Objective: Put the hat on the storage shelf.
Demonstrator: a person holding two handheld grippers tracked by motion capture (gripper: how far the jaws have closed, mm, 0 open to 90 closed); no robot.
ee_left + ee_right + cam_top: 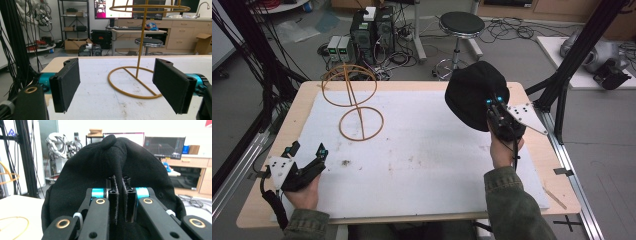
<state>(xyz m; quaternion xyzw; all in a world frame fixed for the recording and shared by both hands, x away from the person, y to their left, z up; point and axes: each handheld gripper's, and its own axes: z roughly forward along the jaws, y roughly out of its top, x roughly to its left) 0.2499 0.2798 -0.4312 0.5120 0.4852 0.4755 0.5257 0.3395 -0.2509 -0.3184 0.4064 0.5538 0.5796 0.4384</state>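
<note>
— White padding [422,150] is covering the wooden table, with cables, a stool [460,24] and computer boxes sitting on the floor behind it. What is the person working with?

— A black cap [474,95]. It is hanging above the far right part of the table, with the right gripper [497,103] pinching a fold of its cloth. In the right gripper view the jaws are pressing together on a ridge of fabric [119,182] that runs up to the crown button.

— How is it likely to handle?

— I am judging it light and soft: the cloth is bunching and drooping around the jaws, so it is probably going to sag and swing. A pinch near the crown seam, as now, seems a sound place, since the cloth is doubled there.

— And the other hand?

— The left gripper [307,150] is resting at the near left edge, jaws spread wide with nothing between them.

— Where is the cap relative to the stand?

— The yellow wire stand [356,102] is standing upright at the far left of the padding, well apart from the cap. Seen from the left gripper, its base ring [133,83] is lying just ahead of the open jaws.
</note>
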